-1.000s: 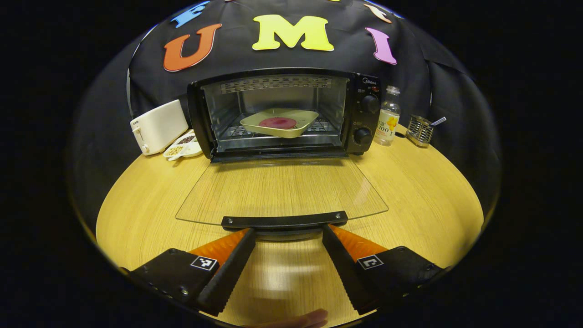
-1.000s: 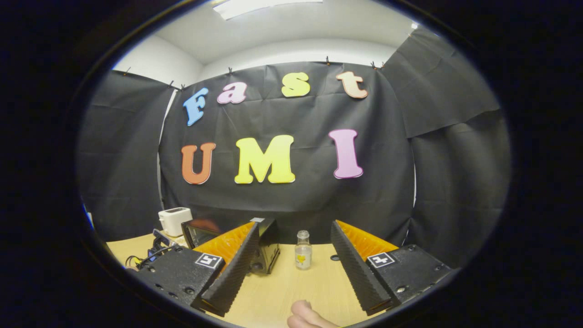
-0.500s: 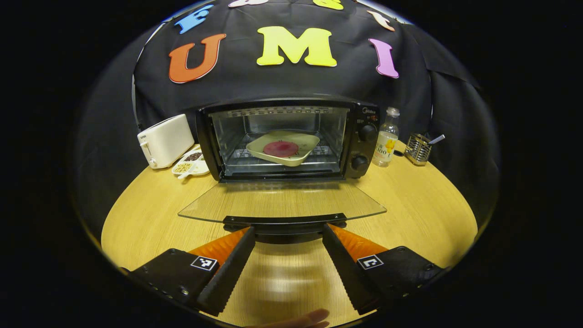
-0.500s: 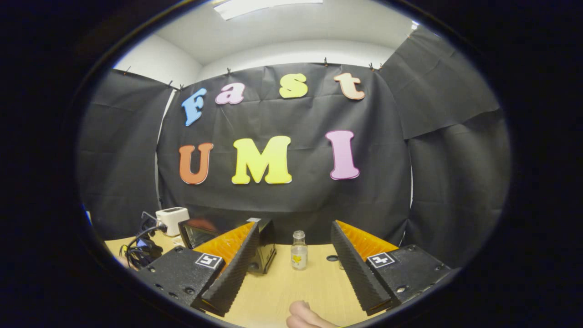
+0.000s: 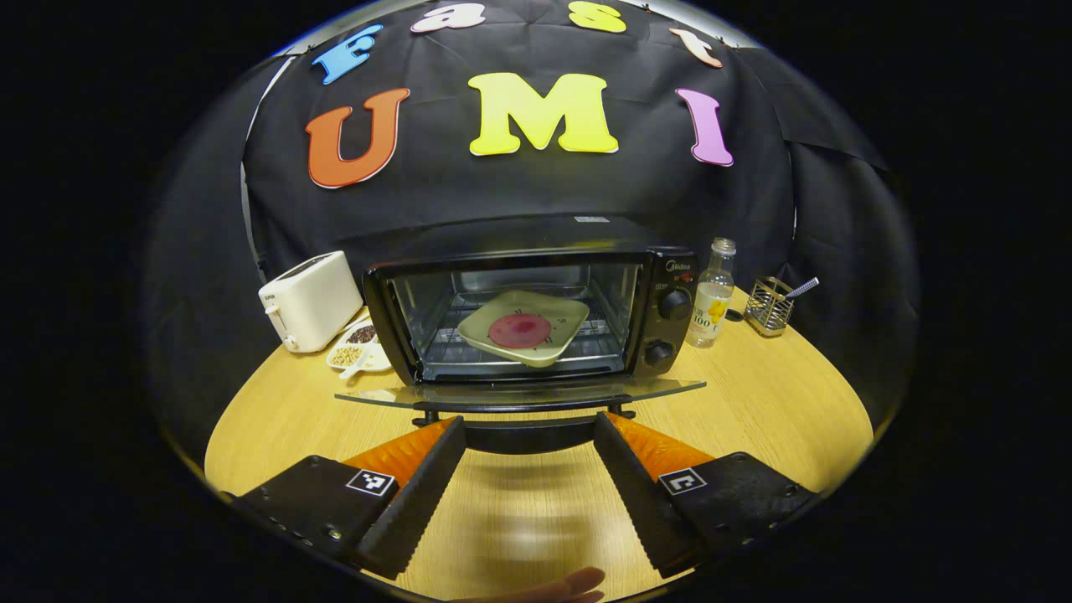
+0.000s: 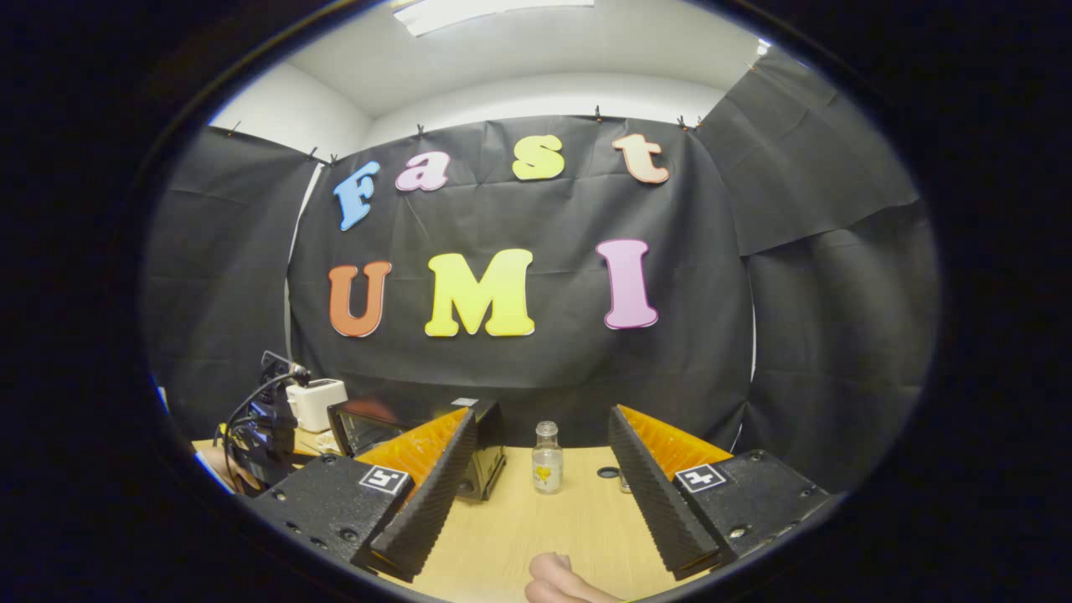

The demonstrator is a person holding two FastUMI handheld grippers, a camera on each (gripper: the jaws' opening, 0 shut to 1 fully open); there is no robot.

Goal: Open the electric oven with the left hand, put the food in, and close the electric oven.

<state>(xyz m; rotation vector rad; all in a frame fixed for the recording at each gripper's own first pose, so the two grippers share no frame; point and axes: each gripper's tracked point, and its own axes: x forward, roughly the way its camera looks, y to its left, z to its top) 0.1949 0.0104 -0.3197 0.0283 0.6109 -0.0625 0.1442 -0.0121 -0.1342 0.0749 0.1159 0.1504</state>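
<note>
Change: we see the glass door risen from flat to nearly edge-on.
Oven: frame centre, wide axis left-right, mouth facing us.
Food: on plate, inside.
Left gripper: spread under door handle.
Right gripper: spread, empty, lower centre.

Wooden table carries oven, toaster, bottle, wire holder

Left gripper view: low over surface, close, facing oven at 12 o'clock. Right gripper view: farther back, level, oven at 10 o'clock. Shared: oven, bottle, toaster.
</note>
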